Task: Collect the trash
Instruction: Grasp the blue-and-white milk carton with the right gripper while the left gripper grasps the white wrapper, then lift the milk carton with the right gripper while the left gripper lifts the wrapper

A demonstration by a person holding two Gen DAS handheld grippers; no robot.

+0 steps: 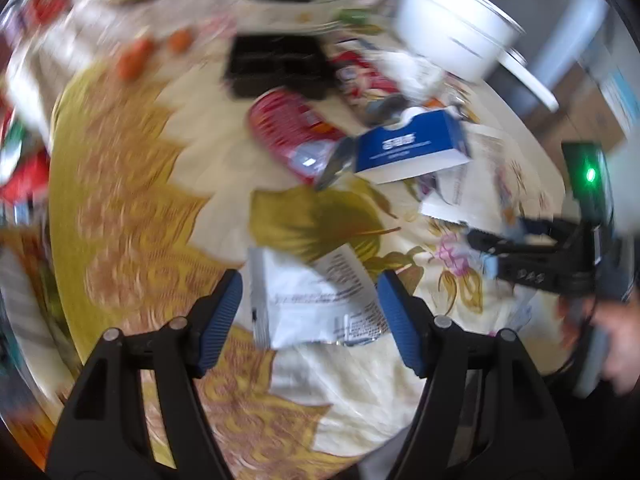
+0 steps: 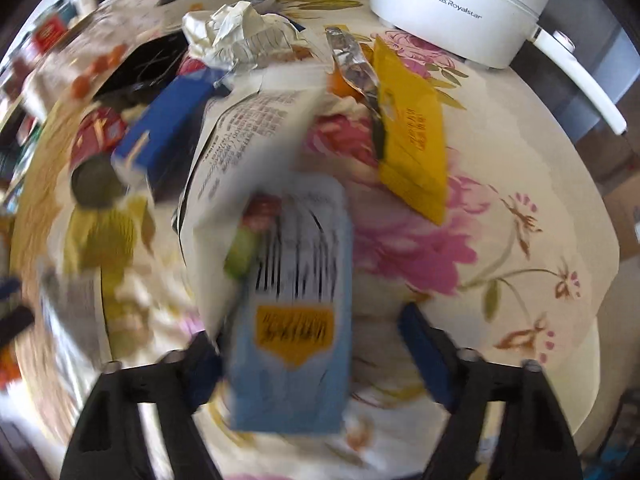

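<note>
Trash lies scattered on a flowered tablecloth [image 1: 132, 184]. My left gripper [image 1: 310, 312] is open, its blue pads on either side of a white wrapper [image 1: 308, 304] lying flat on the cloth. A blue and white box [image 1: 412, 148], a red packet [image 1: 292, 128] and a black tray [image 1: 276, 64] lie beyond. My right gripper [image 2: 312, 360] is open, with a light blue packet [image 2: 296, 320] blurred between its pads; I cannot tell whether they touch it. Behind it are a white printed bag [image 2: 248, 140], a yellow packet [image 2: 412, 140], a blue box [image 2: 168, 124] and crumpled paper [image 2: 236, 32].
A white electric pot [image 2: 460, 4] with a long handle stands at the table's far right; it also shows in the left wrist view [image 1: 452, 20]. The right gripper [image 1: 536, 256] and hand appear at the right in that view. Orange fruits [image 1: 136, 56] and dishes sit at the back.
</note>
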